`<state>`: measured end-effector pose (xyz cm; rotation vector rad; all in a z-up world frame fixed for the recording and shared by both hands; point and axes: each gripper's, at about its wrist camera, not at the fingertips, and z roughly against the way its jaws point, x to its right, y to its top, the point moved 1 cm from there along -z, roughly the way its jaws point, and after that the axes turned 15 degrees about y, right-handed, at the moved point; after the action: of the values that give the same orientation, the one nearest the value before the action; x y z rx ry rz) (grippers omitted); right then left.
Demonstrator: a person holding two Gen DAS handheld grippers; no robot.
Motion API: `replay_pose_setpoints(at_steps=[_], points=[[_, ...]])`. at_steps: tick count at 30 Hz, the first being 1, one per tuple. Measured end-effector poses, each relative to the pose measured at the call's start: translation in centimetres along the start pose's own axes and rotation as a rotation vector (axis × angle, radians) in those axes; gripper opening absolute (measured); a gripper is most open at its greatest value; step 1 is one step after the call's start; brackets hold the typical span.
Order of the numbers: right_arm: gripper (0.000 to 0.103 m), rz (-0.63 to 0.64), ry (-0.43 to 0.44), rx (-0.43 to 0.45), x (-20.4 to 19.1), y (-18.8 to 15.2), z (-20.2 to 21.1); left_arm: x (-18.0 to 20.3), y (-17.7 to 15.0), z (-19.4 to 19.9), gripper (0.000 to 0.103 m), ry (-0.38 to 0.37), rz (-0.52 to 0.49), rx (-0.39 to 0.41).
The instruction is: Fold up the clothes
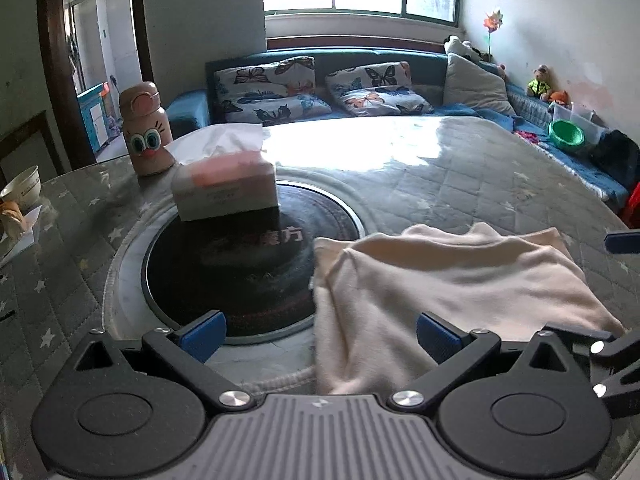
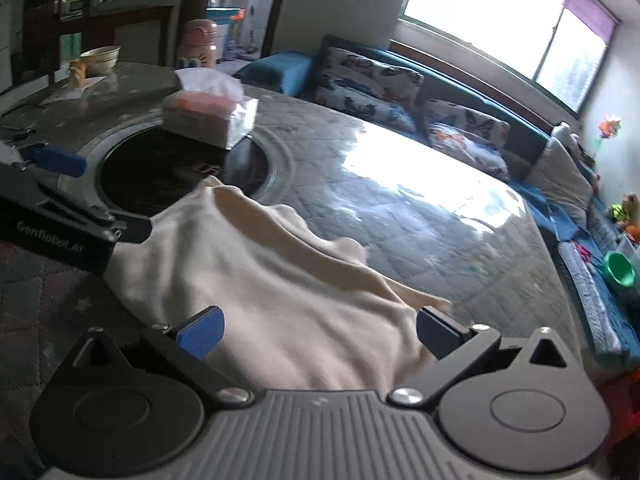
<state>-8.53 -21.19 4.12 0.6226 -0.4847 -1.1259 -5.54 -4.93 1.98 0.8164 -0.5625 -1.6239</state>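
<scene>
A cream garment [image 1: 440, 280] lies folded and rumpled on the quilted round table [image 1: 460, 168], its left edge over the black centre disc [image 1: 248, 264]. My left gripper [image 1: 320, 338] stands open at the garment's near left edge, its right pad over the cloth and its left pad over the disc. The same cream garment [image 2: 280, 272] fills the right wrist view. My right gripper [image 2: 320, 332] is open above its near edge, cloth between the spread blue pads but not pinched. The left gripper's body [image 2: 60, 208] shows at the garment's left side.
A tissue box [image 1: 224, 188] sits on the black disc's far edge, a pink cartoon bottle [image 1: 146, 132] behind it. A bowl [image 1: 22, 188] stands at the table's left rim. A sofa with butterfly cushions [image 1: 320, 88] lies beyond, with a green bowl [image 1: 566, 134] at right.
</scene>
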Motion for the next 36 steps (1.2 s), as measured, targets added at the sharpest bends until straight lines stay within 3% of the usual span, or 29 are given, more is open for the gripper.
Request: replay_pose_setpoints(at_steps=[9,21,30,36], points=[[0.103,-0.078,-0.01,0.066,1.1,-2.4,2.2,2.1,-1.4,2.5,0.103,0.012,-0.028,0.012],[0.103,-0.122,-0.05,0.226,0.2,-5.5,5.8,2.8,-3.6,5.9,0.103,0.031,-0.034,0.068],[0.103,-0.099,-0.079,0.237,-1.6,-6.9,6.4,3.6,-5.2,7.5,0.103,0.039,-0.057,0.094],[0.103,-0.133,-0.092,0.196,-1.5,-7.8,6.3,4.1,-5.8,7.5,0.103,0.033,-0.062,0.082]])
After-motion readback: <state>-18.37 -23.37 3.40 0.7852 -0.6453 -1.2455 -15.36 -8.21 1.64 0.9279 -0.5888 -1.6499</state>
